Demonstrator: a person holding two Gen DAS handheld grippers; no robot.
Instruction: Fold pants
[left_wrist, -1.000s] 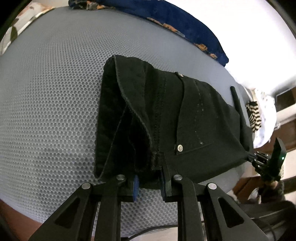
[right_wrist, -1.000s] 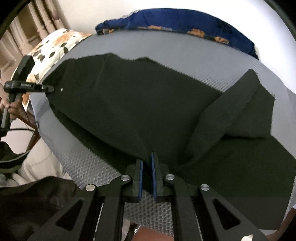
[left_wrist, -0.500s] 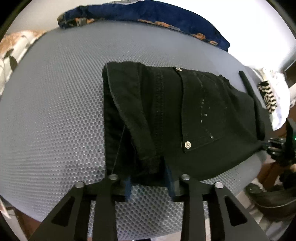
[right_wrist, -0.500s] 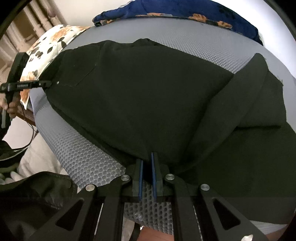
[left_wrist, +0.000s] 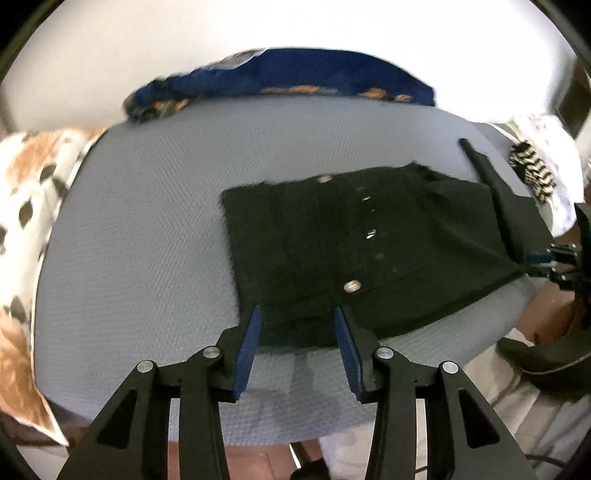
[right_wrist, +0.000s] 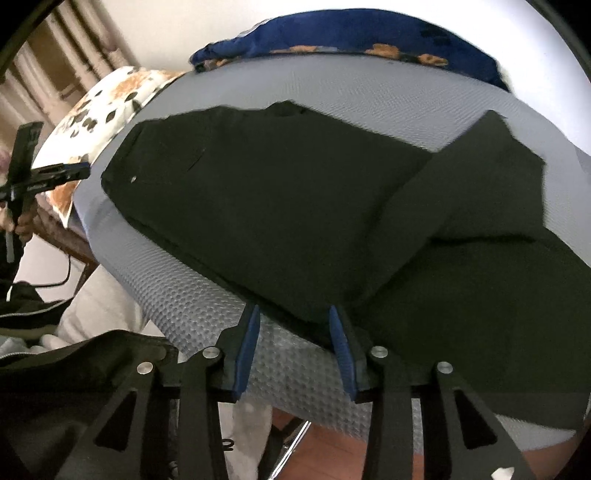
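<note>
Black pants (left_wrist: 369, 251) lie folded flat on a grey mesh surface (left_wrist: 147, 221), waist end with metal buttons toward the left wrist camera. My left gripper (left_wrist: 297, 310) hovers over their near edge. Its jaws are opening and the cloth shows in the gap, but the pads do not press on it. In the right wrist view the pants (right_wrist: 295, 206) spread wide, one leg folded across at the right. My right gripper (right_wrist: 293, 310) sits at their near edge, jaws opening, nothing pinched. Each gripper shows in the other's view: the right gripper (left_wrist: 546, 258) and the left gripper (right_wrist: 70, 171).
A blue patterned cloth (left_wrist: 295, 74) lies along the far edge by a white wall. A floral cushion (left_wrist: 22, 206) is at the left and a striped cloth (left_wrist: 532, 173) at the right. A dark jacket (right_wrist: 74, 369) and a person's light trousers (left_wrist: 517, 398) are below the near edge.
Both grippers have let go of the pants' near edge and opened. The left one drew back and rose. The lifted waist flap now lies flat.
</note>
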